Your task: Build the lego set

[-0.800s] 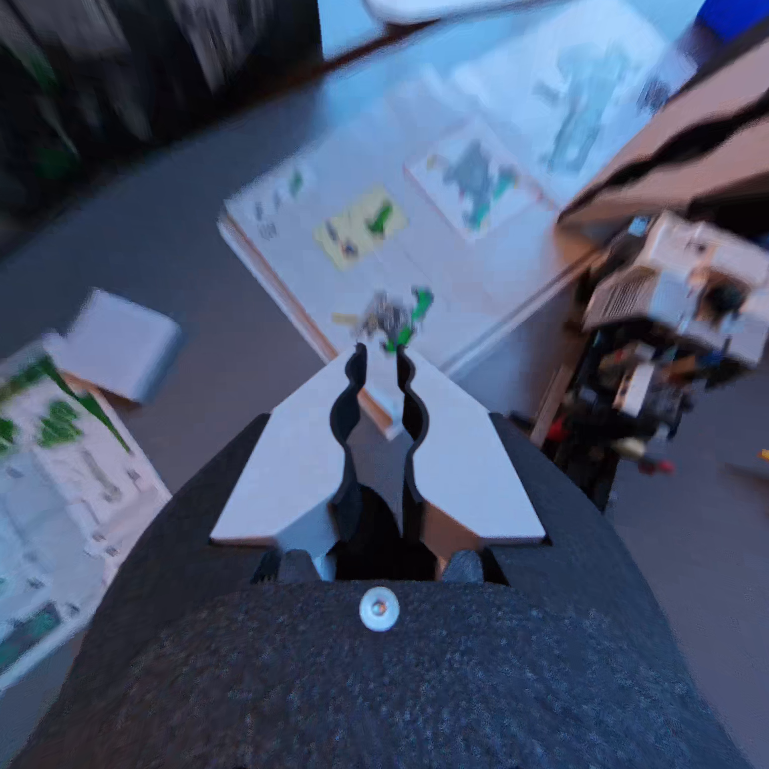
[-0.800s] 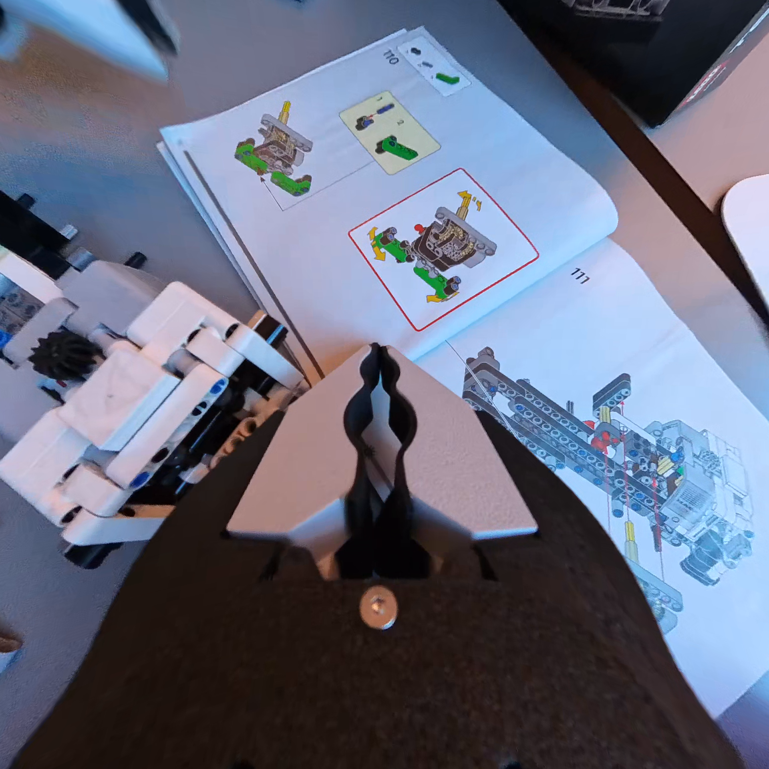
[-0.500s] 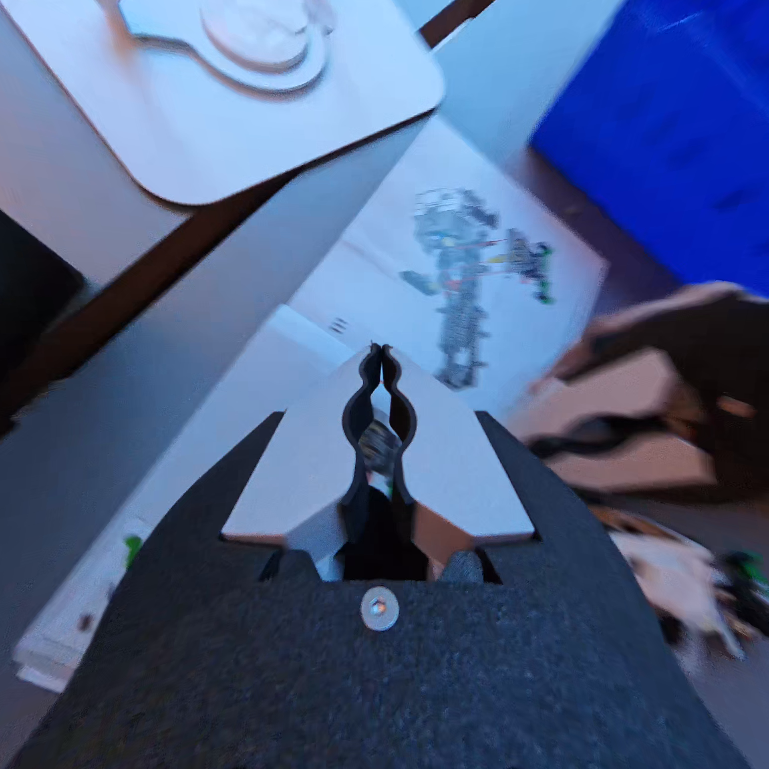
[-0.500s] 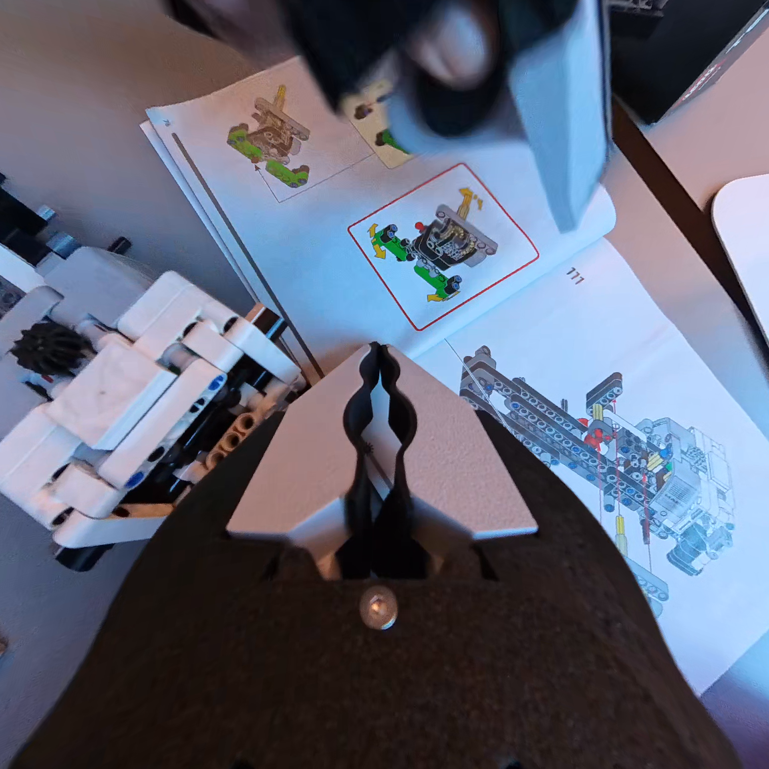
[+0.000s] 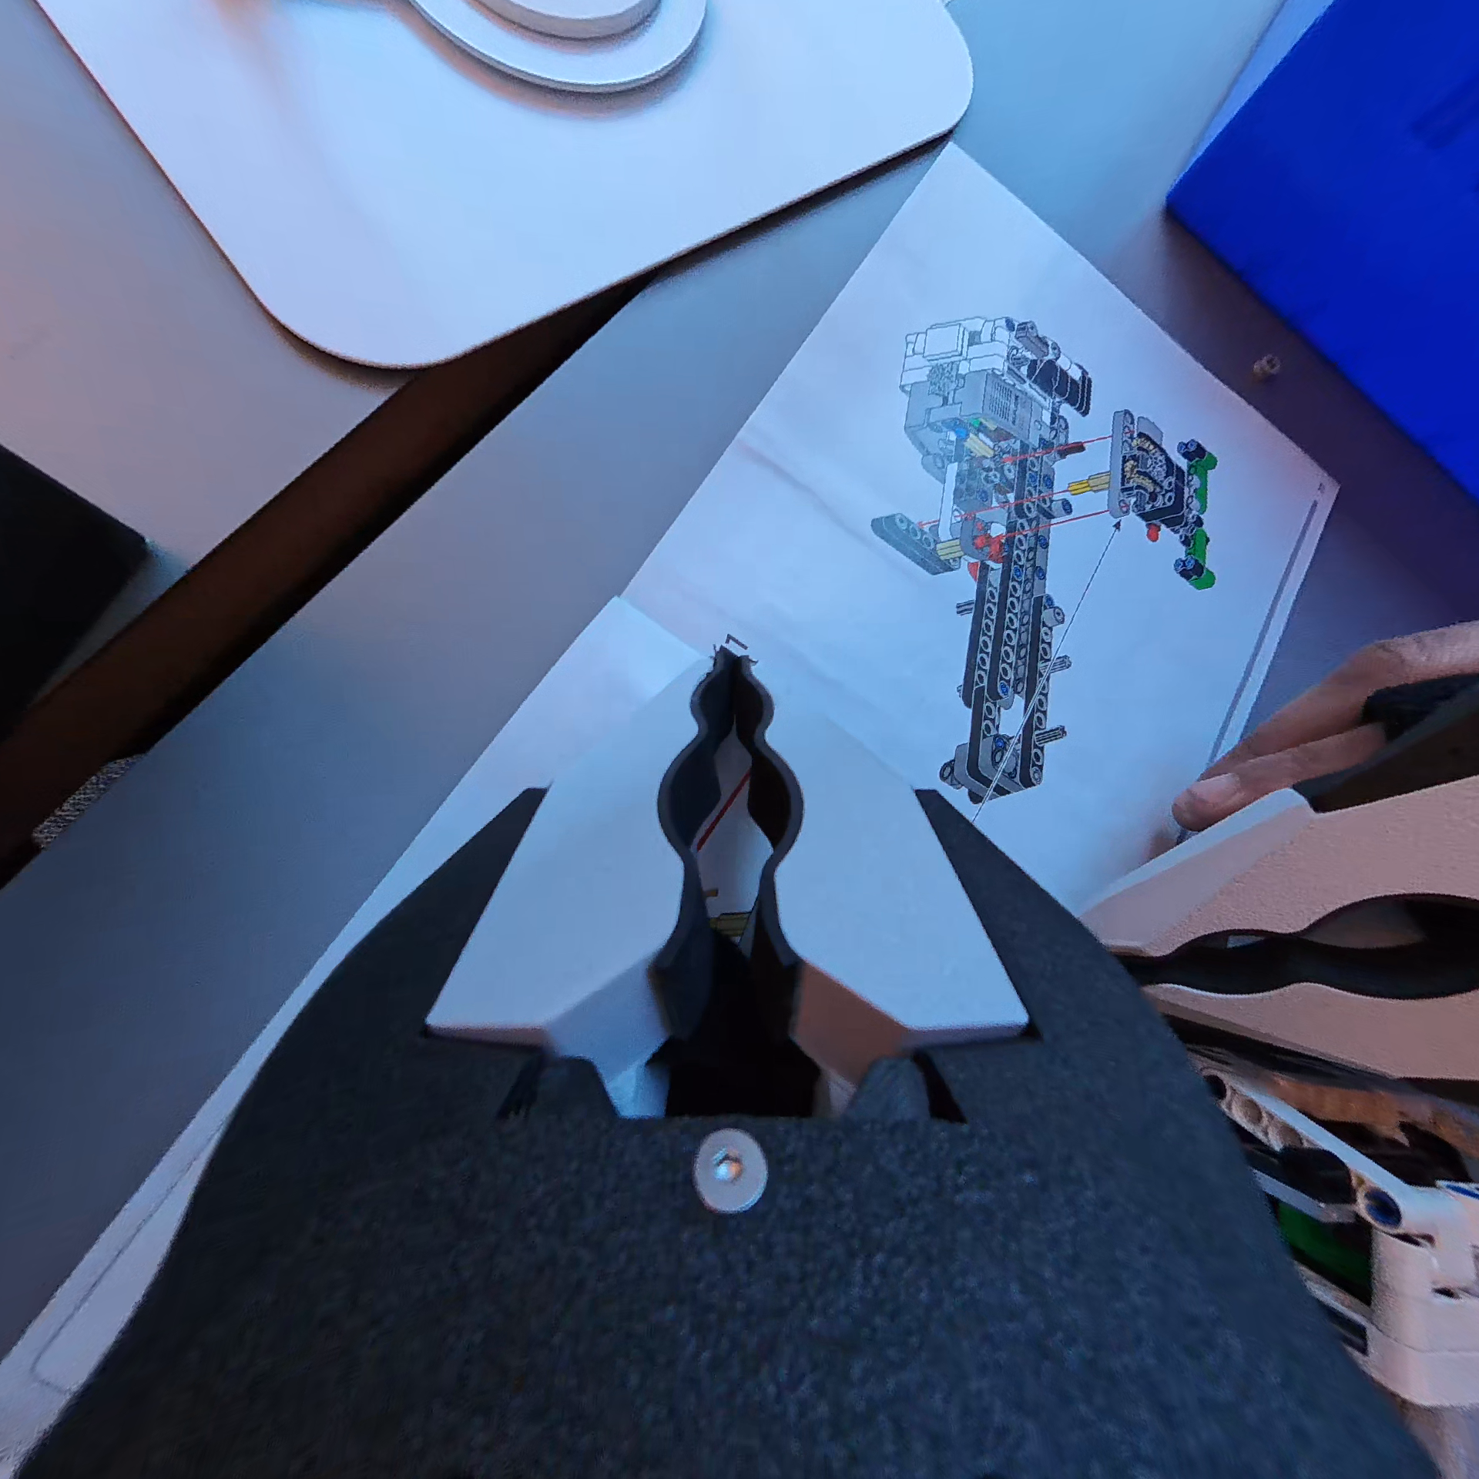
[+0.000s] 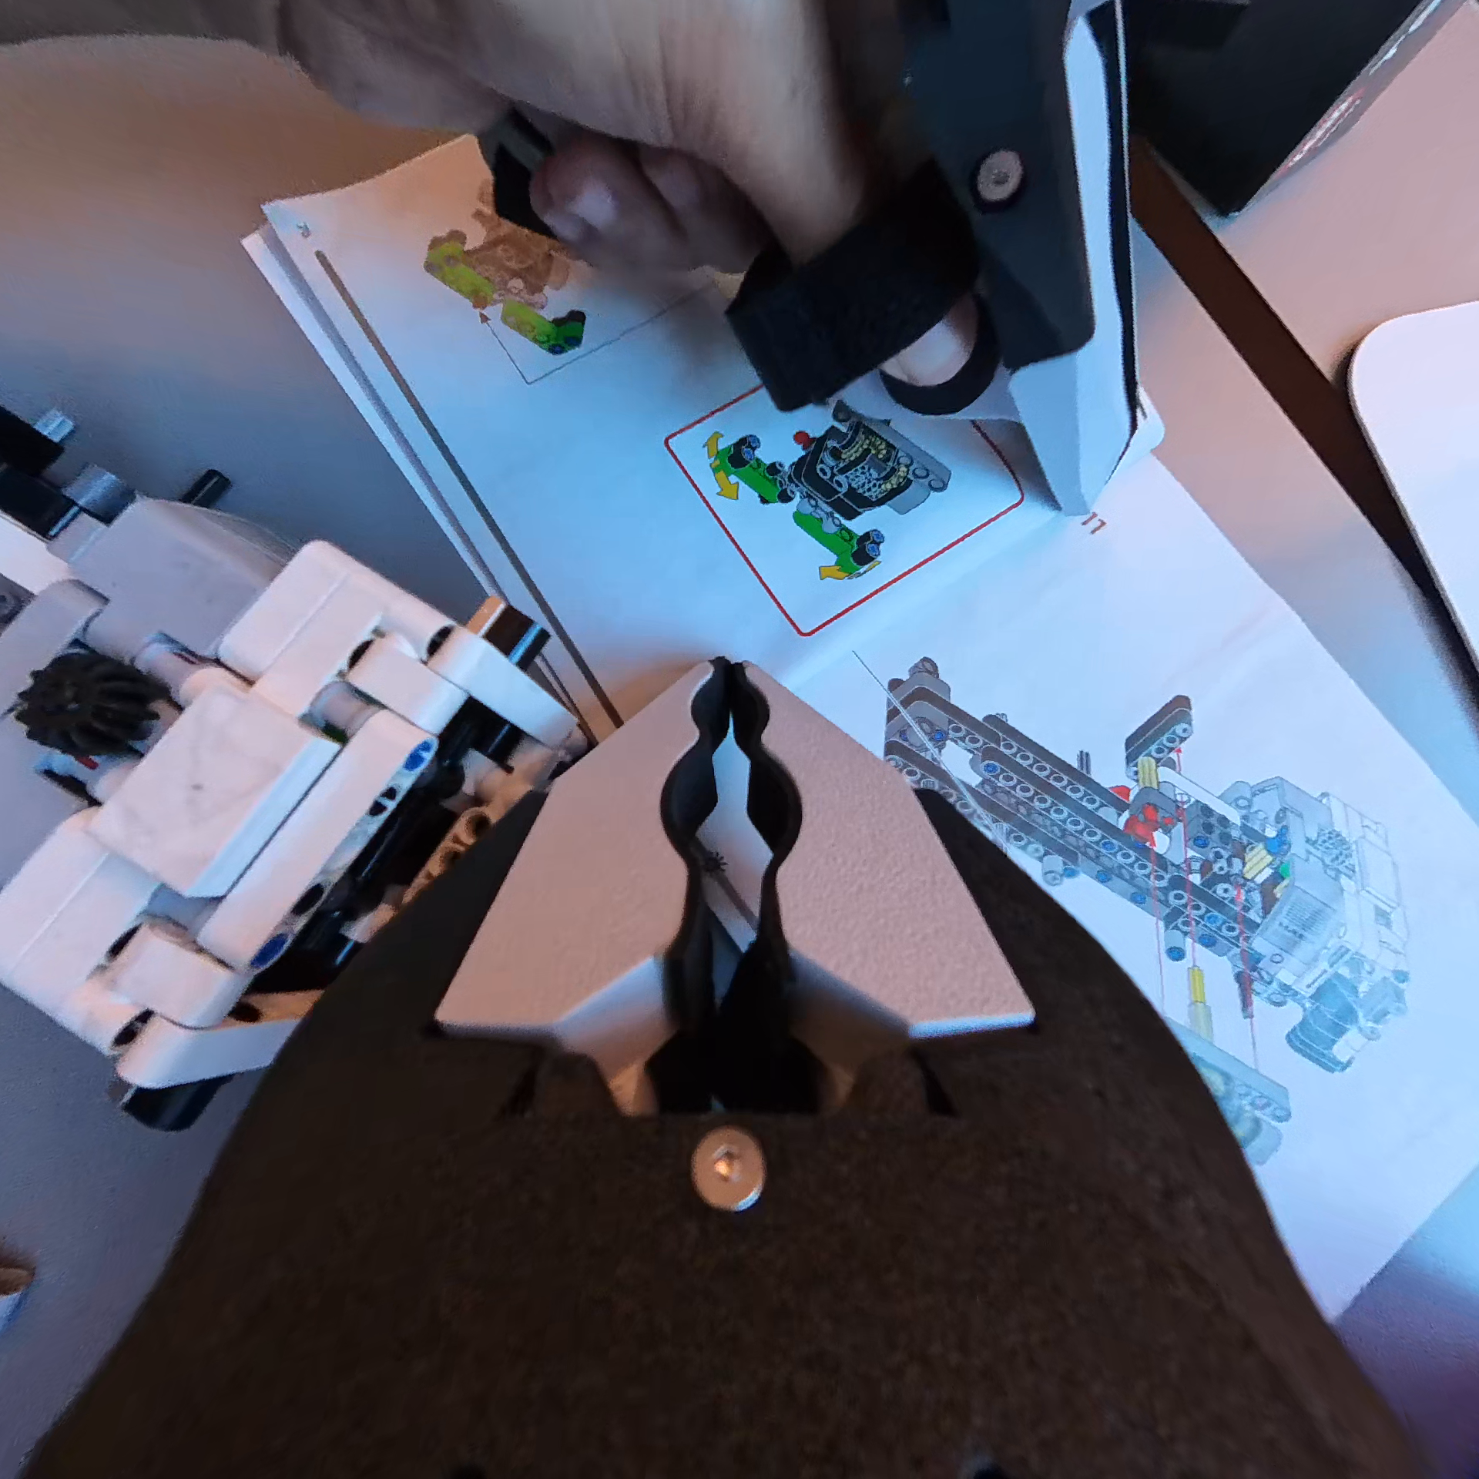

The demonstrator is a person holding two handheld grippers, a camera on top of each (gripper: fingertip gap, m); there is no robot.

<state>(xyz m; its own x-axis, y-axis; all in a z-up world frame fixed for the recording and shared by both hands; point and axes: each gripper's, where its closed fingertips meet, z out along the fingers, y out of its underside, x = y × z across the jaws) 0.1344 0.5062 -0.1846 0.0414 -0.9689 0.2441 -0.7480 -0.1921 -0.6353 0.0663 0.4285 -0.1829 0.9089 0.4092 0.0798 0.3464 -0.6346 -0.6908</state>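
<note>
At the centre of the left wrist view, your left claw [image 5: 730,668] sits low over the open instruction booklet [image 5: 840,560], its tips pressed together right at the page edge. They seem to pinch the paper, though you cannot be sure from here. A moment ago this claw was open and sweeping across the tabletop [image 5: 400,640] in a blur; now it is steady and closed on the booklet, which suggests you are turning a page or pinning it flat to read the next step, not fitting a part.

In the upper middle of the right wrist view, your hand [image 6: 640,104] wraps the left claw's handle, its nose angled down onto the page beside the red-framed diagram; half a second ago it was only a smear passing overhead.

At the centre of that view, your right claw [image 6: 730,672] hovers above the booklet's fold, closed on nothing, its tips meeting over bare paper, just as before. In the lower right of the left wrist view it lies flat with your fingers [image 5: 1280,744] resting on the page.

The half-built white lego model [image 6: 240,800] waits untouched at the left of the right wrist view, just beside the booklet's edge.
</note>
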